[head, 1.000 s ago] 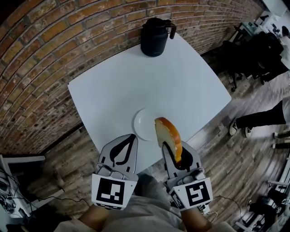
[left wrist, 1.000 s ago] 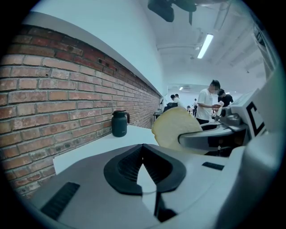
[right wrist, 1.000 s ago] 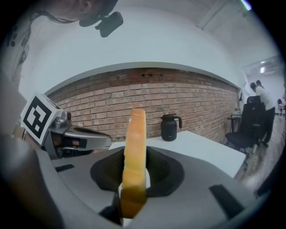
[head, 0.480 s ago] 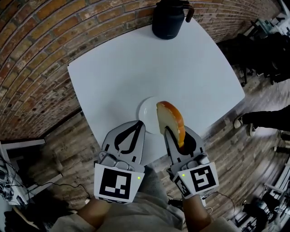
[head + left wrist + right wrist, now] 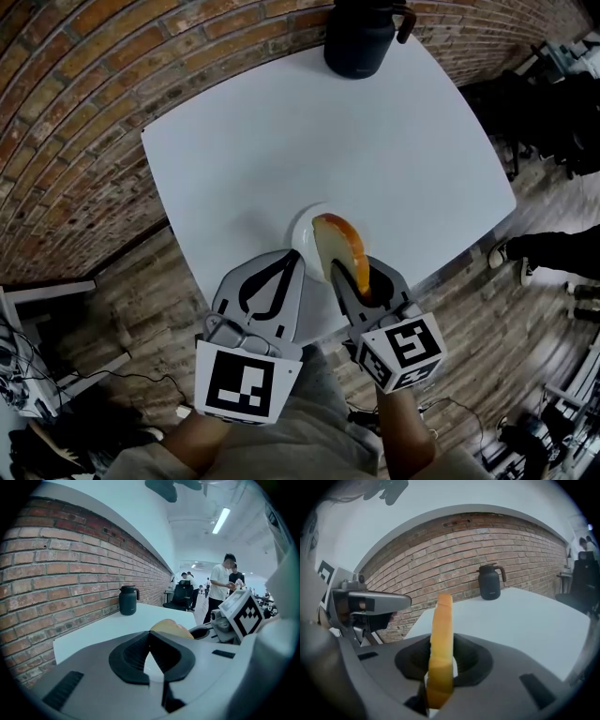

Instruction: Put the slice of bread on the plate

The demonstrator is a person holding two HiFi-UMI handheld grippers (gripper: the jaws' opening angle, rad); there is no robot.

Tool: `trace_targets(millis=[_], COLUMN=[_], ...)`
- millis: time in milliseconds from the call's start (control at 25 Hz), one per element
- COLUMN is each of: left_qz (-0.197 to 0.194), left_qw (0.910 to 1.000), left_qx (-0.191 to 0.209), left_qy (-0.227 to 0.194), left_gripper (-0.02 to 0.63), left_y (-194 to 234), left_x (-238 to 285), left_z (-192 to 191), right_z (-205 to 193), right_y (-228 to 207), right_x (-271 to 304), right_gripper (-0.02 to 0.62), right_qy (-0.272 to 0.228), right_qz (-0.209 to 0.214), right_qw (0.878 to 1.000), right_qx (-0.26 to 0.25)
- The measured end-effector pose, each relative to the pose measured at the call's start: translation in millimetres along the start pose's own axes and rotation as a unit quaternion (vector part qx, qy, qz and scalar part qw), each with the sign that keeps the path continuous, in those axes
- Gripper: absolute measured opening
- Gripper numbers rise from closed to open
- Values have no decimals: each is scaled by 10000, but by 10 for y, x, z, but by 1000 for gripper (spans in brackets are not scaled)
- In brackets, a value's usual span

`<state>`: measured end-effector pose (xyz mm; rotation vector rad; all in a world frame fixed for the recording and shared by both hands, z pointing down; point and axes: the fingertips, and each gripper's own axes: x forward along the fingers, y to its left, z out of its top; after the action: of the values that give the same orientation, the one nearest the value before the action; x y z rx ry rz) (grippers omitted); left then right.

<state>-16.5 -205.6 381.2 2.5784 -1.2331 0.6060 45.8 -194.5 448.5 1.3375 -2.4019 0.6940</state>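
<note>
So the right gripper is clamping the slice of bread by its lower end, jaws squeezing in on both flat faces. In the right gripper view the slice is standing up on edge between the pads, with the crust facing the camera and the top sticking out well past the jaw tips.

From the head view, the bread is hanging right over the white plate and covering most of its right half. Honestly I can't tell whether the bottom edge is touching the plate or just hovering above it. The plate is sitting near the close edge of the white table.

The left gripper is doing nothing: jaws pinched together, nothing between them. It's floating over the table edge just beside the plate on the left side. In its own view the closed tips are meeting in a point, and the bread is peeking out right behind them, next to the right gripper's marker cube.

A black jug is sitting way over at the far edge of the table, next to the brick wall. A few people are standing around in the background of the left gripper view.
</note>
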Motion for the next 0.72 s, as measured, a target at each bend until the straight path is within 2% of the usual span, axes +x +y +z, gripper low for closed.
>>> trace_targets(millis=[720], left_qz=[118], left_qw=[9998], left_qx=[-92], left_qy=[158], left_gripper=[11], left_y=[86], left_x=[130], left_z=[-85], right_z=[-173], right_y=[21], right_x=[316], right_gripper=[94], right_qy=[606], right_qz=[603], right_qw=[9959], right_qx=[306])
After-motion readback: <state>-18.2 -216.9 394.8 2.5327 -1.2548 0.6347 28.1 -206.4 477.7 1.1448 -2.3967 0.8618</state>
